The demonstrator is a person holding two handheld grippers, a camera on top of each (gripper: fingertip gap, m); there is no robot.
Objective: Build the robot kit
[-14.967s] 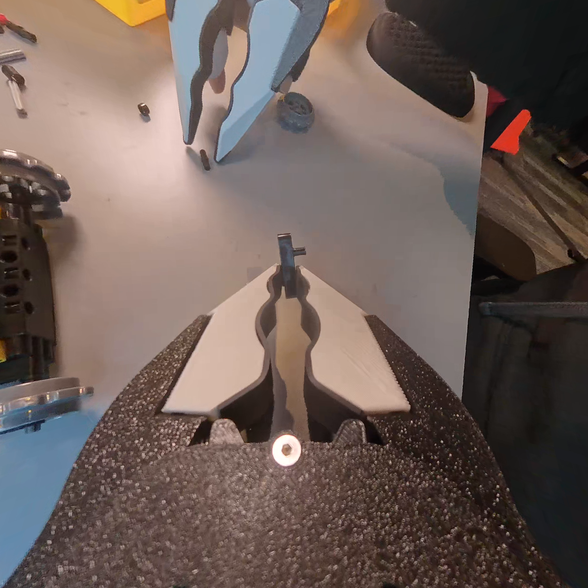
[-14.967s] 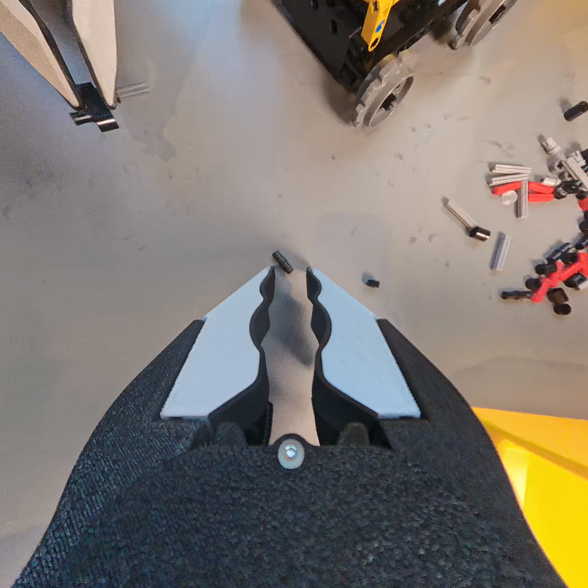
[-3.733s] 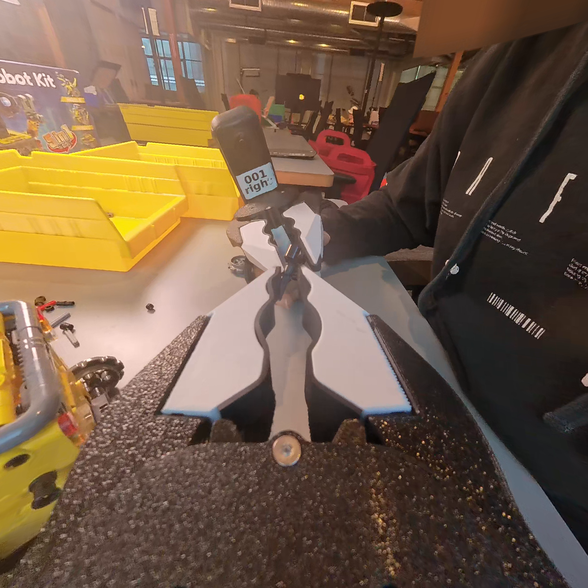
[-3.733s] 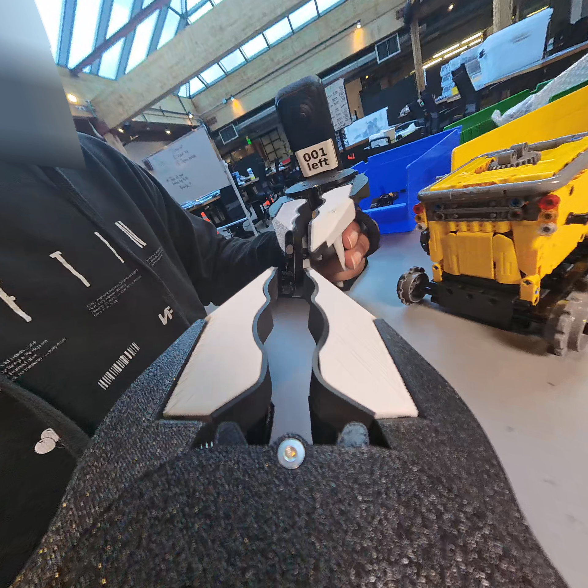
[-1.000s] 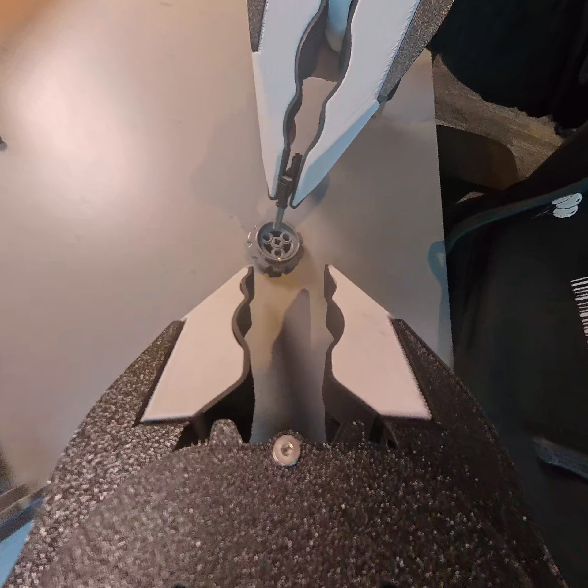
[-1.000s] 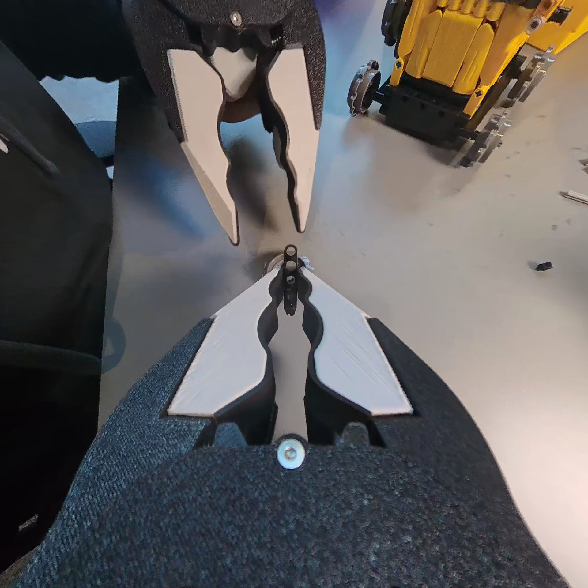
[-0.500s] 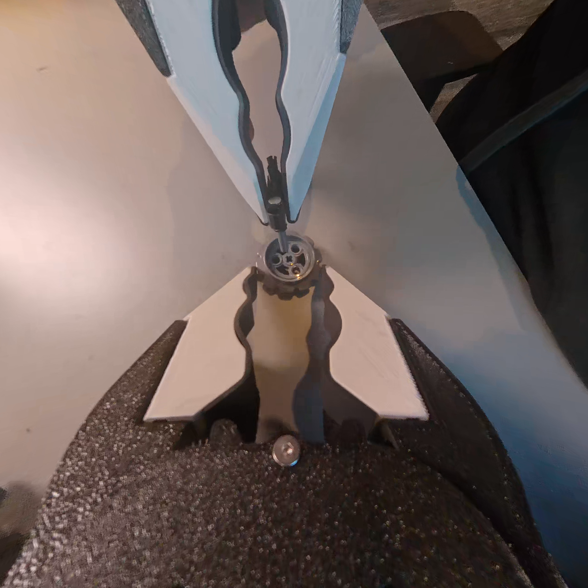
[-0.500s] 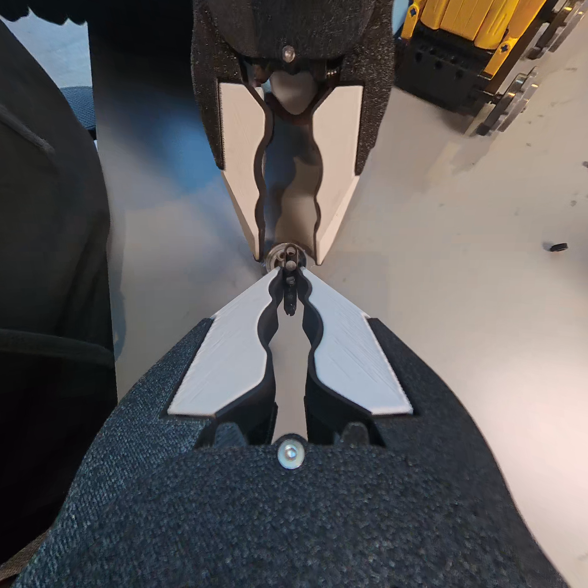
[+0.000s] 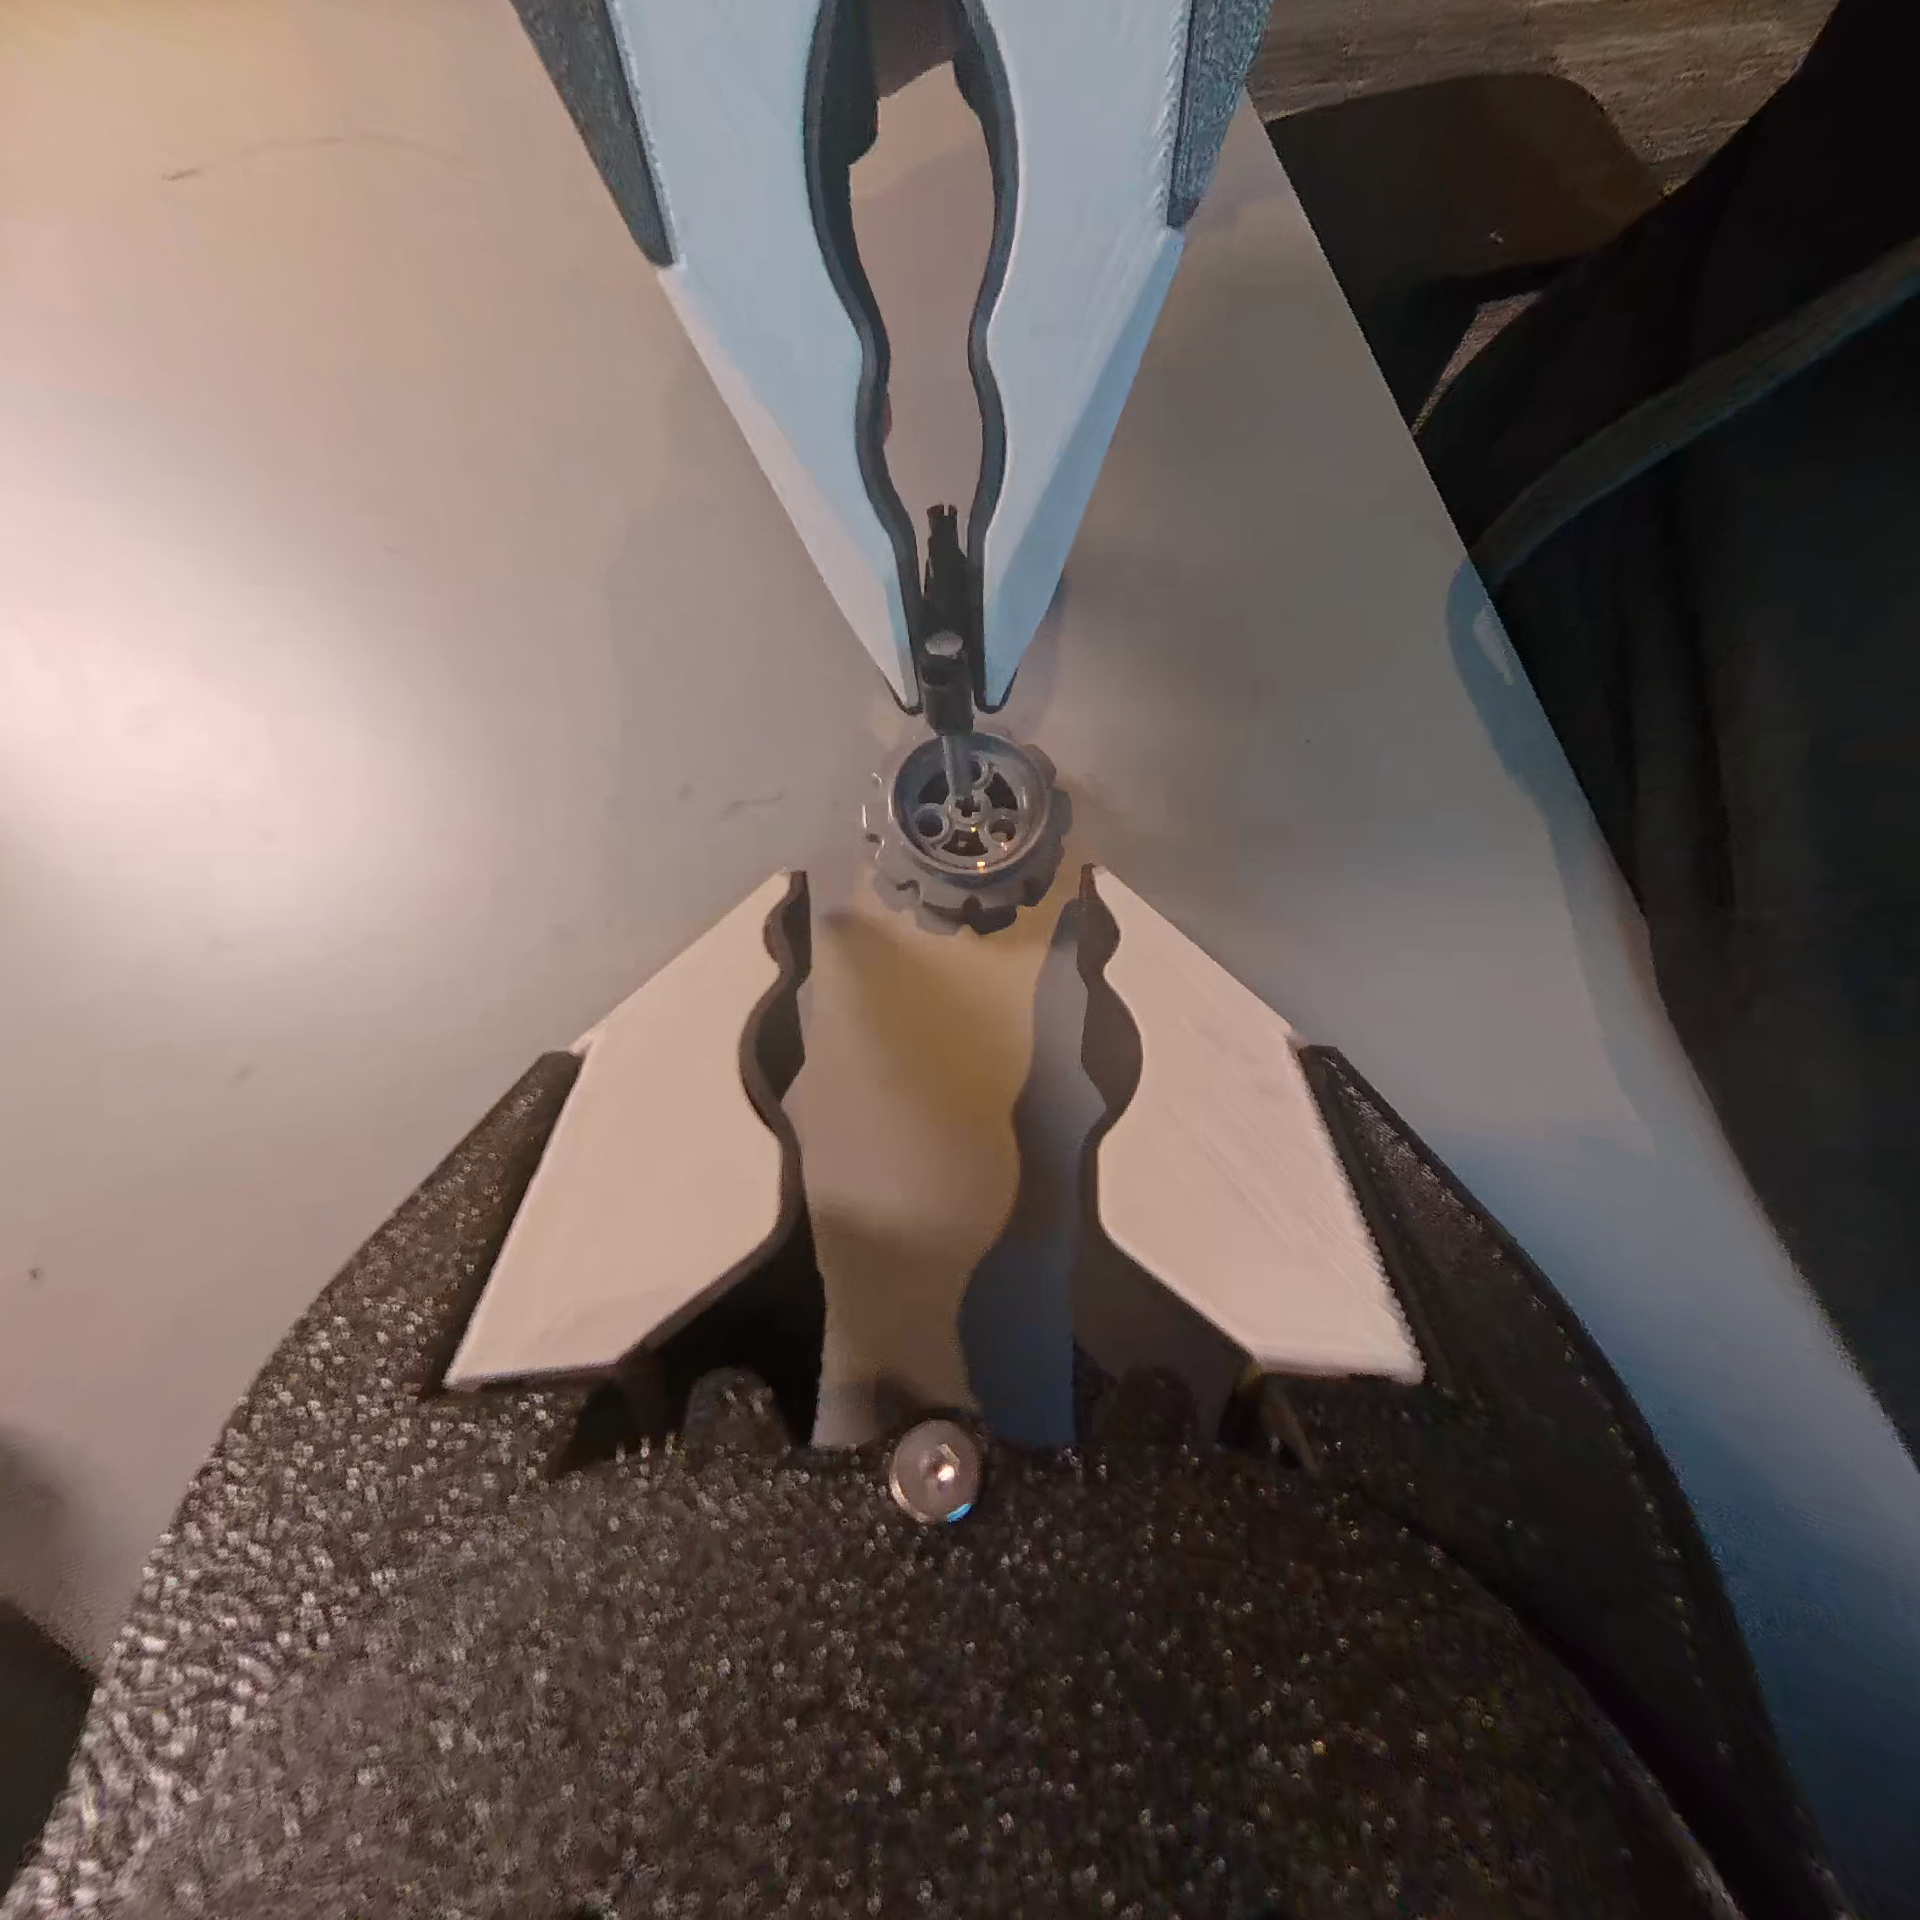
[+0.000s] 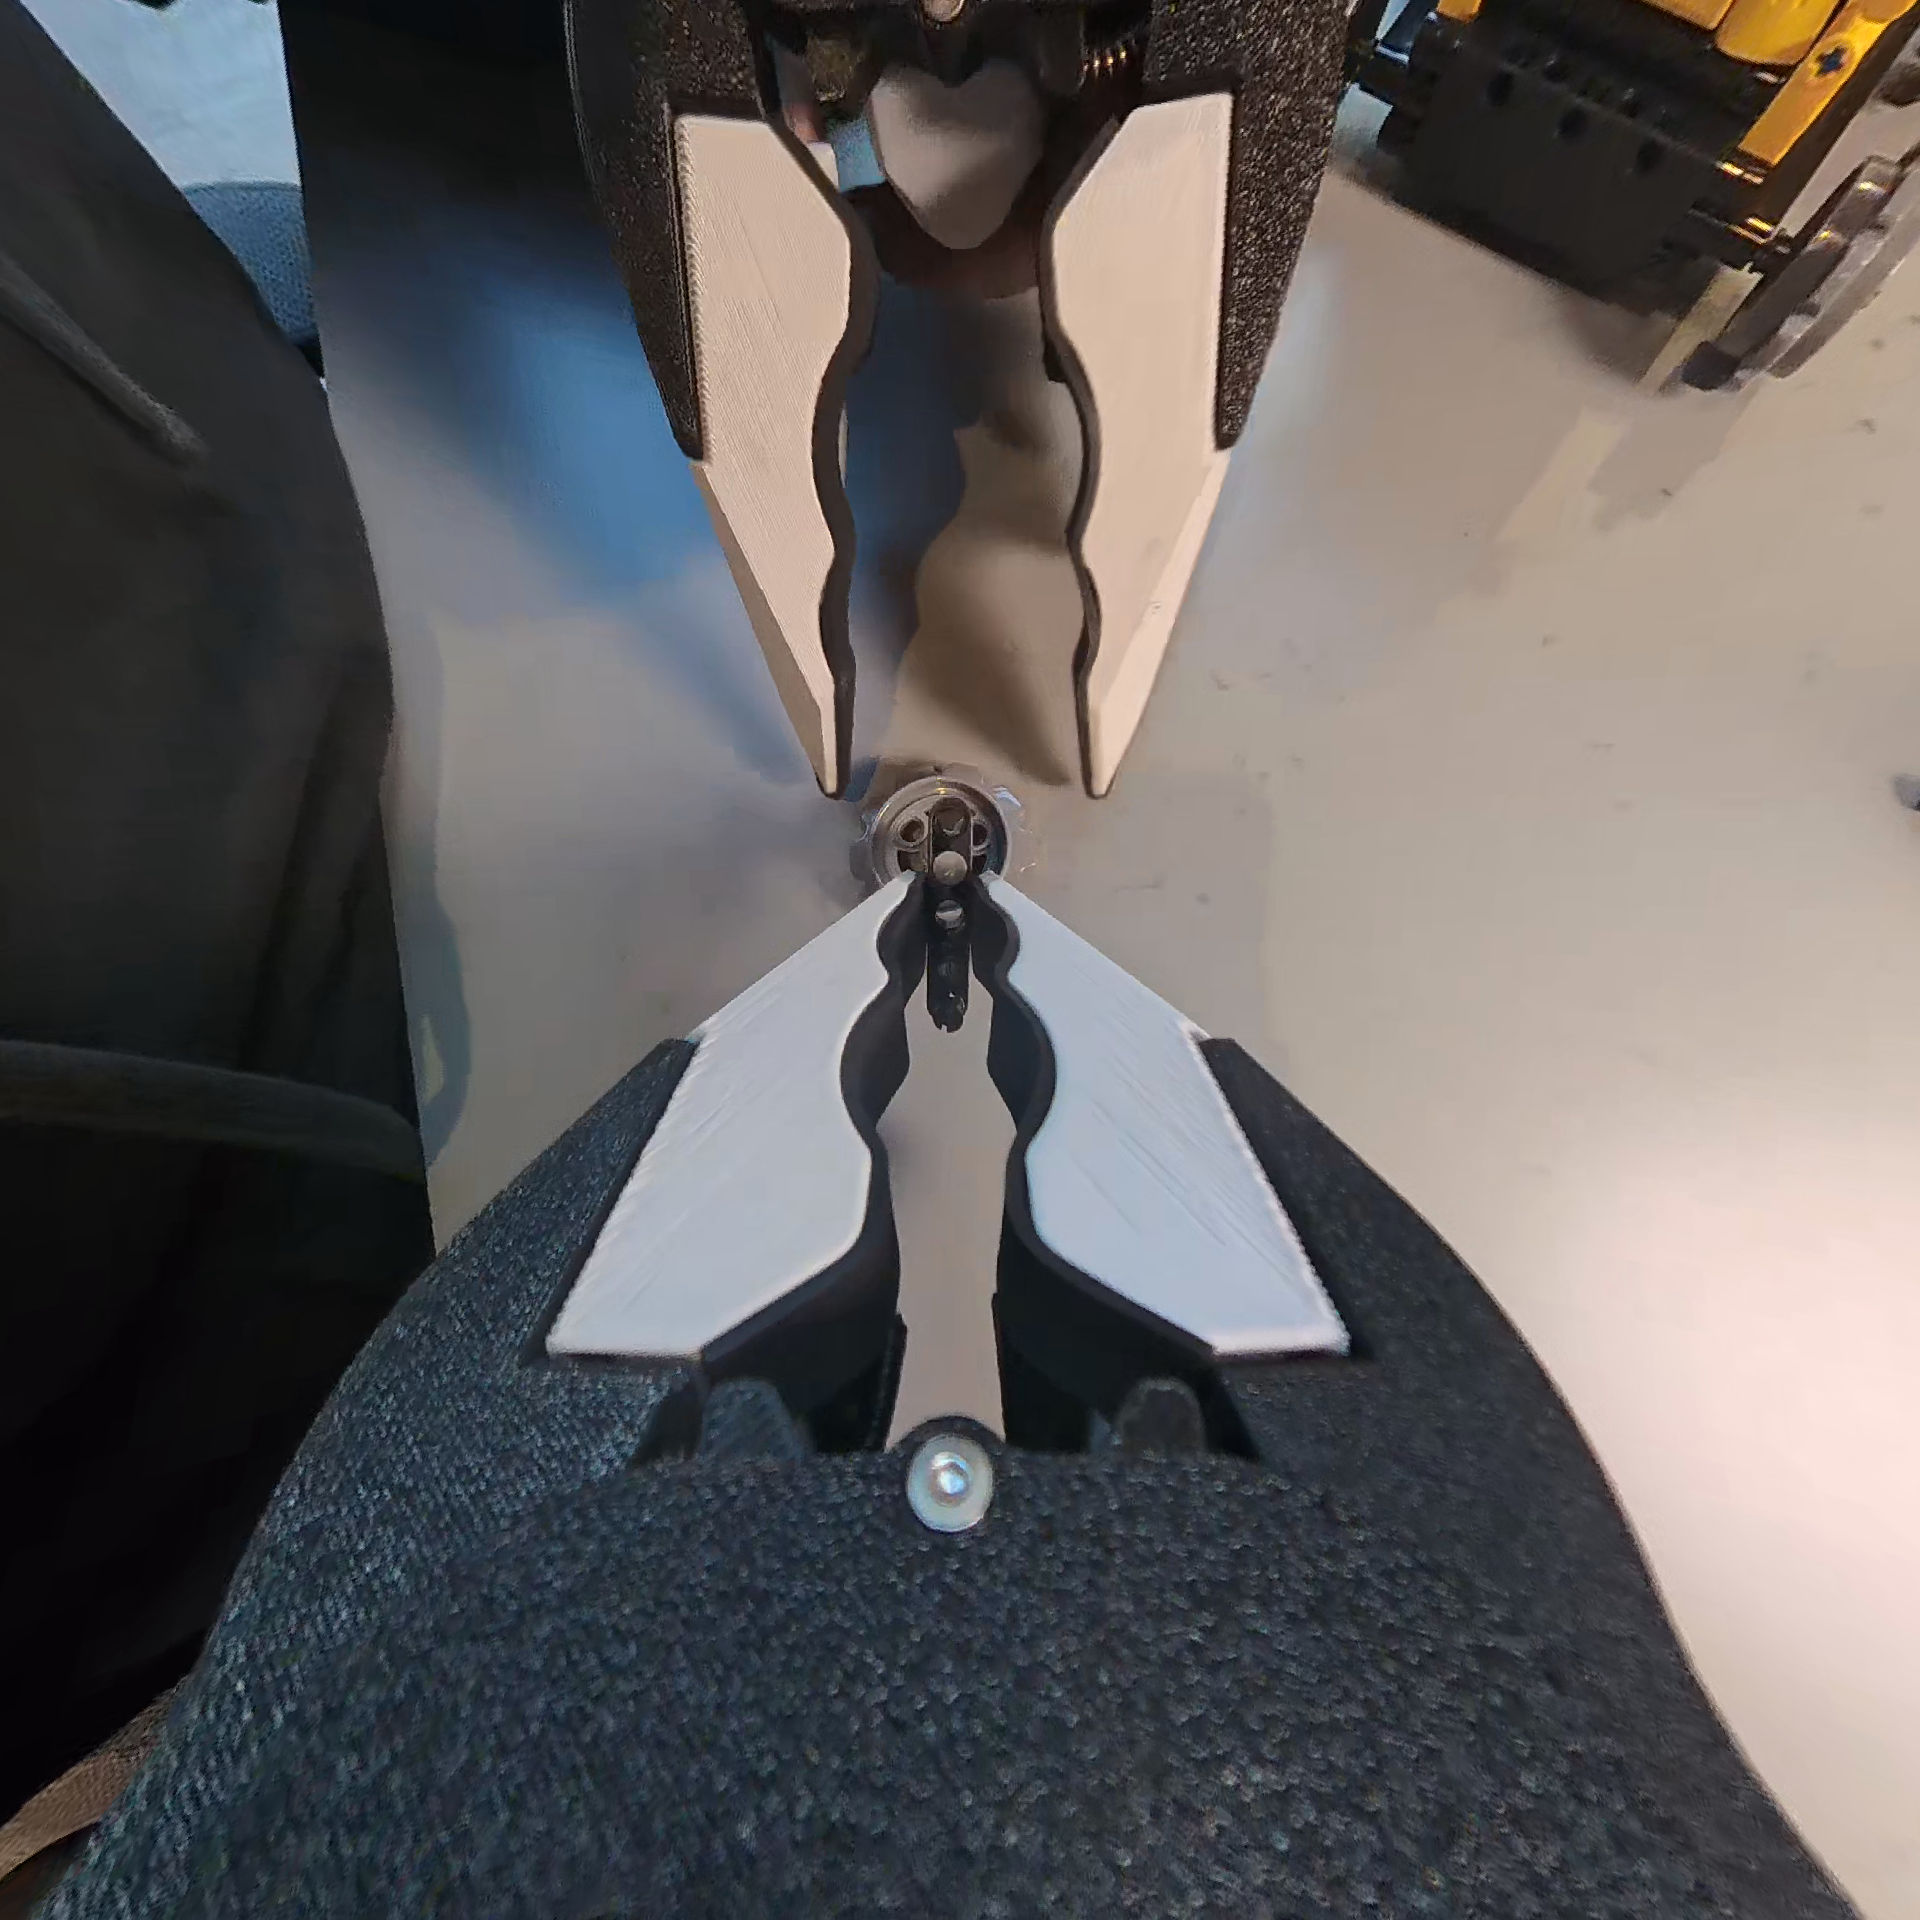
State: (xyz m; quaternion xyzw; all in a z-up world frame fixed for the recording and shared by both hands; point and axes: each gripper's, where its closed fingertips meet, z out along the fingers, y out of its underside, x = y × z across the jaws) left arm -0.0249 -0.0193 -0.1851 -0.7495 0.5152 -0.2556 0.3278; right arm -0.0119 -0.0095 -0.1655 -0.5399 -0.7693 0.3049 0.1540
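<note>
**Pin Piece Held Over Wheel Hub, Left Fingers Spread Beside It**

Where the two grippers meet at the centre of both views, a small grey toothed wheel (image 9: 964, 821) lies flat on the pale tabletop (image 9: 312, 623), hub side up, with several round holes showing around its centre.

Right gripper (image 10: 948, 883): fingers closed nearly tip to tip, clamped on a slim black pin piece (image 10: 943, 961). In the left wrist view this gripper enters from the top of the frame, and the lower end of the pin piece reaches down to the wheel's centre. Whether that end is seated in the hub or only resting at its mouth cannot be told.

Left gripper (image 9: 940, 894): fingers spread wide, holding nothing. The tips stand on either side of the wheel's near rim, just beside it; contact with the rim cannot be confirmed. In the right wrist view the same fingers come down from the top of the frame, tips flanking the wheel's far edge.

Other items: a yellow and black toy vehicle (image 10: 1621, 125) sits at the upper right of the right wrist view, well apart from the wheel. A person's dark clothing (image 10: 156, 727) fills the left edge of that view.
</note>
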